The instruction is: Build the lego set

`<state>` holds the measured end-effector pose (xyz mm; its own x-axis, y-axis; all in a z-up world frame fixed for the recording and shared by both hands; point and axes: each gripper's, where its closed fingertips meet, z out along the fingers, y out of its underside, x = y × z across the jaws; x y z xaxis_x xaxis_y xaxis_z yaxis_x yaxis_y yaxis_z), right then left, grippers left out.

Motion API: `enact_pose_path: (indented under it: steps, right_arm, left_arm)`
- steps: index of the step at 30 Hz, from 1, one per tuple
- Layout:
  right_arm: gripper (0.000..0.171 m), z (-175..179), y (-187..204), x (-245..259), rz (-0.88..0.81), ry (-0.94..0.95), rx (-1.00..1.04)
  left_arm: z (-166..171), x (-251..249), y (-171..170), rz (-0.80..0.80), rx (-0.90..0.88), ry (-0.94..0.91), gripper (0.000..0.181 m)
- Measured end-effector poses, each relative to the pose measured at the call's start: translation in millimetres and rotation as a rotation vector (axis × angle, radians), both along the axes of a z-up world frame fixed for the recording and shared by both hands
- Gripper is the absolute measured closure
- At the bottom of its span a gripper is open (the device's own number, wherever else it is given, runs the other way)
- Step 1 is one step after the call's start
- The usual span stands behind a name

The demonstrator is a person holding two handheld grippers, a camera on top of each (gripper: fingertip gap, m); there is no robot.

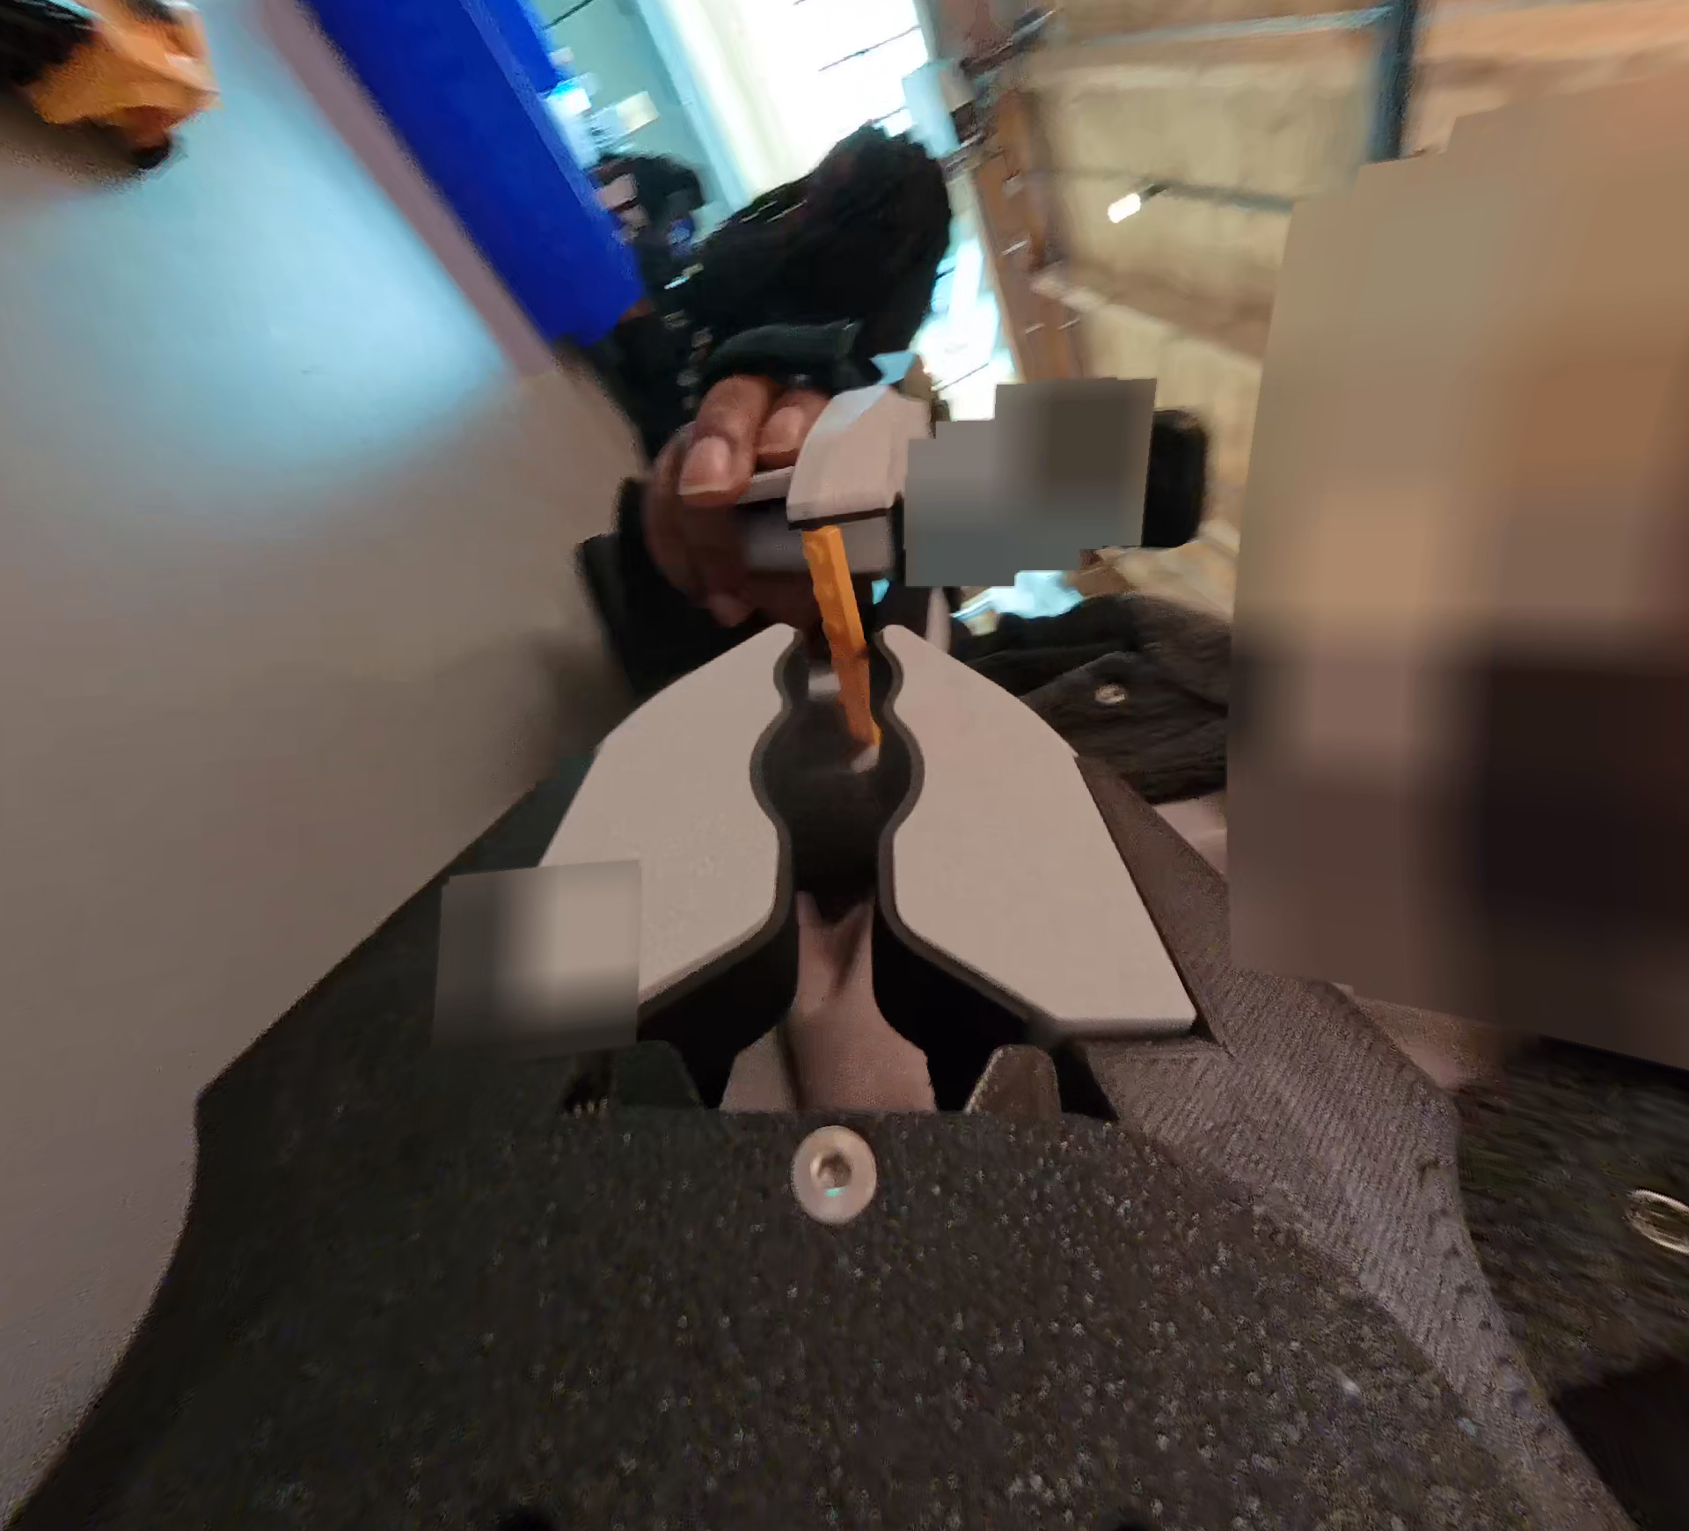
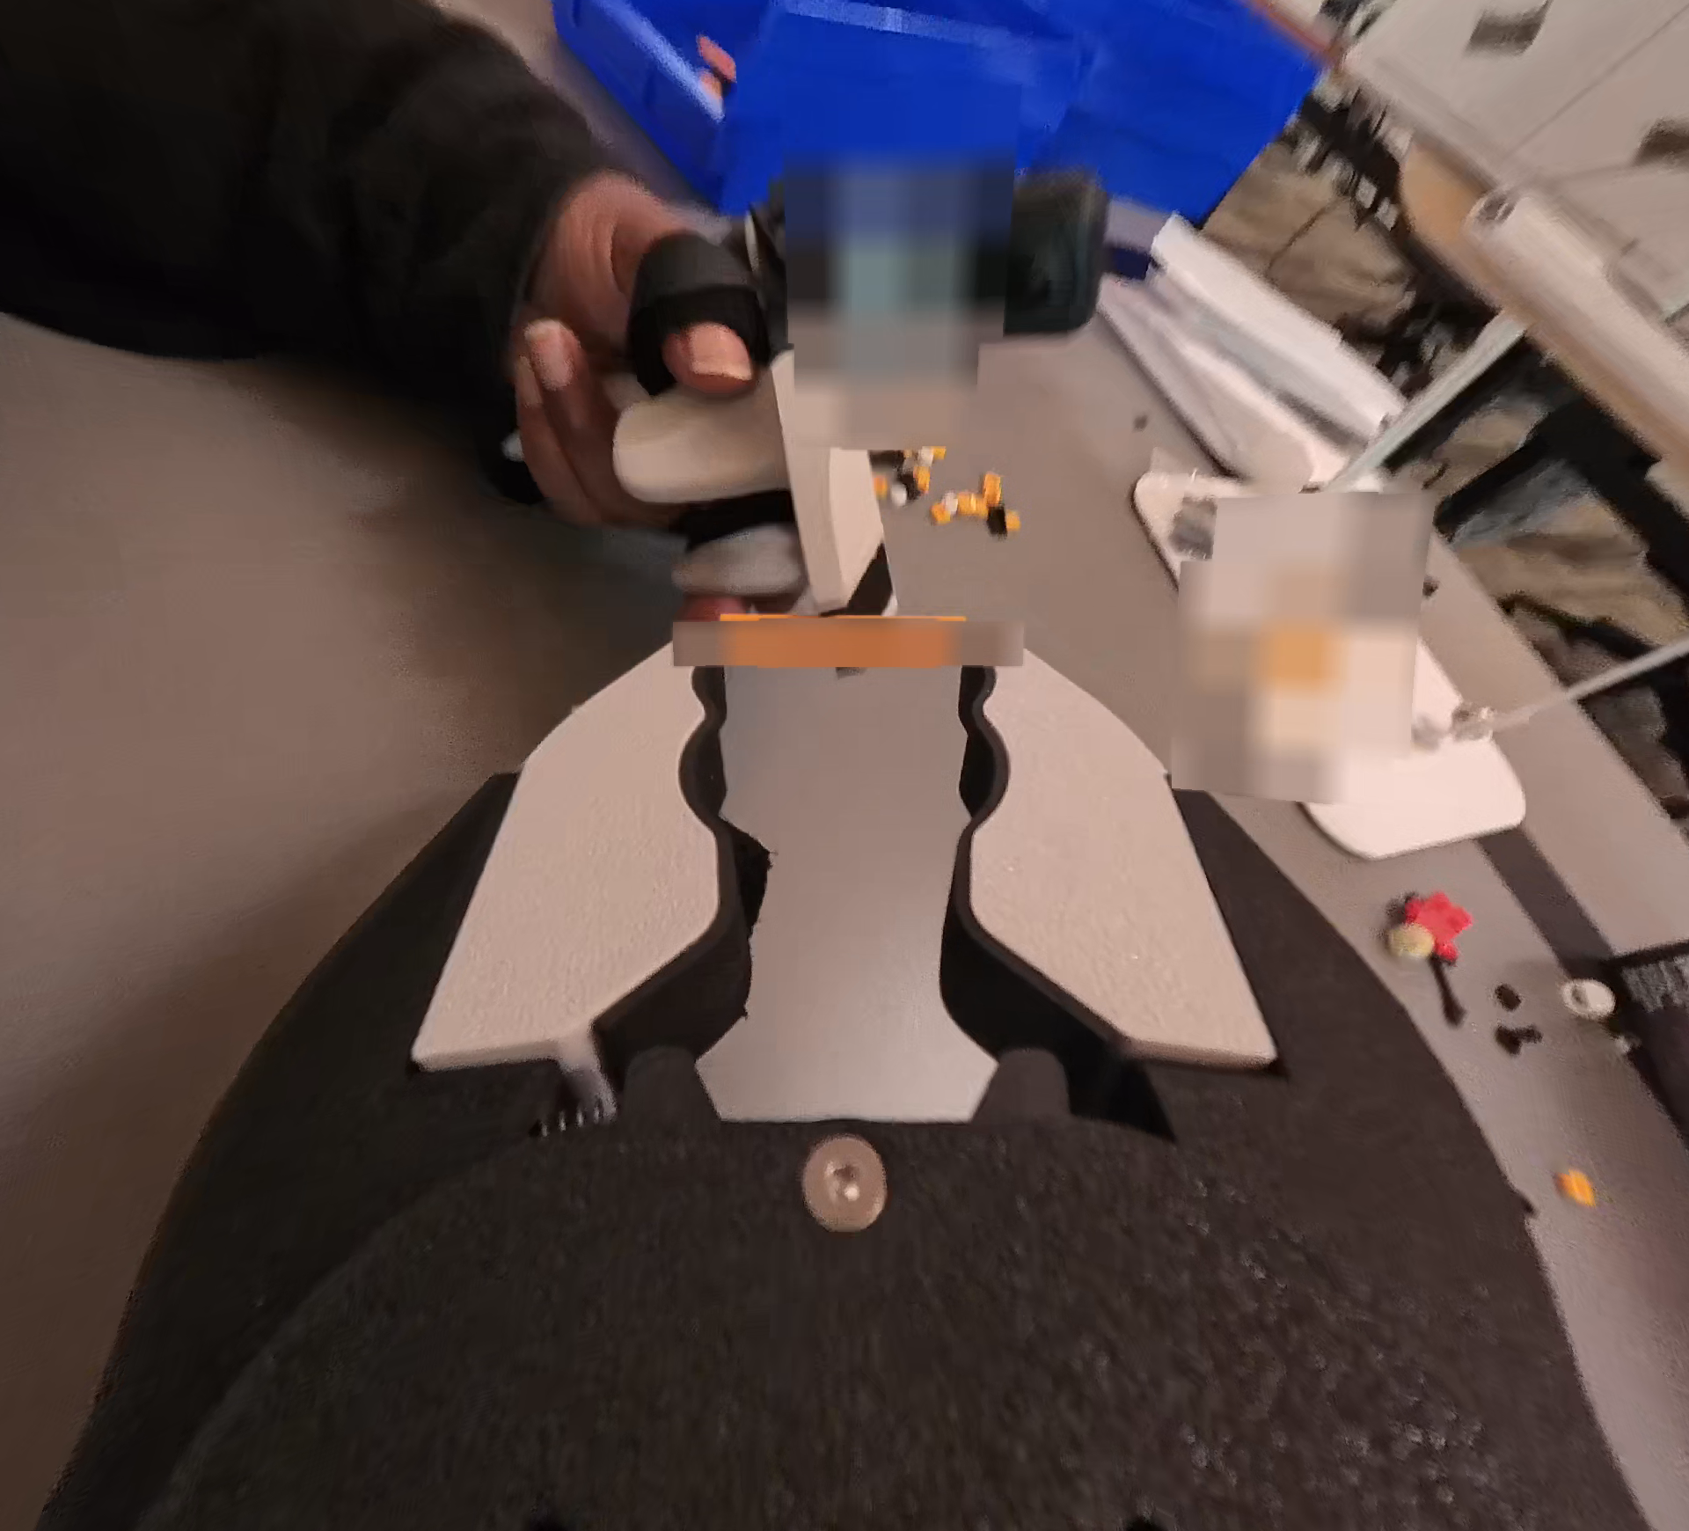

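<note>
A thin orange lego plate (image 1: 836, 619) is held in the air between my two grippers. In the left wrist view it shows edge-on. My left gripper (image 1: 836, 655) is shut on its near end. My right gripper (image 1: 823, 518) faces me beyond it and grips the far end. In the right wrist view the plate (image 2: 841, 641) lies across my right gripper (image 2: 841, 669), spanning the gap between the two fingertips, partly under a mosaic patch. The left gripper (image 2: 836, 555) comes down onto it from above, held by a hand (image 2: 594, 390).
Blue bins (image 2: 914, 24) stand at the back of the grey table (image 2: 228, 573). Several small orange, black and white pieces (image 2: 960, 500) lie behind the grippers. A white stand (image 2: 1417, 801) is at the right. A red piece (image 2: 1435, 920) and a small orange piece (image 2: 1577, 1185) lie beyond it.
</note>
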<state>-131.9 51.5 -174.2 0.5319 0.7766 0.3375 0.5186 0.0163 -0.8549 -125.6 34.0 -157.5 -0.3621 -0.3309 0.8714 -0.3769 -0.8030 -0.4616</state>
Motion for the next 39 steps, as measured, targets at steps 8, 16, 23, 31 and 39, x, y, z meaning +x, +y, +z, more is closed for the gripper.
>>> enact_pose_path:
  steps: [8, 16, 23, 31, 39]
  right_arm:
    - [0.121, -32, 2, 2, -0.066, -0.186, -0.072]
    - [0.121, -25, 2, 1, -0.016, -0.090, -0.050]
    - [0.120, -19, -2, -1, 0.030, 0.006, -0.034]
    - [0.120, -21, -2, -1, 0.035, -0.046, 0.029]
    - [0.120, -26, -4, 0, 0.037, -0.052, -0.013]
  left_arm:
    - [-35, 0, 1, 0.019, 0.214, 0.230, 0.171]
    - [-34, -1, 0, -0.008, 0.085, 0.214, 0.177]
    - [-27, -1, -4, -0.031, 0.011, 0.176, 0.178]
    - [-31, 0, -3, -0.025, -0.031, 0.209, 0.178]
    - [-36, 1, -3, -0.019, -0.023, 0.237, 0.178]
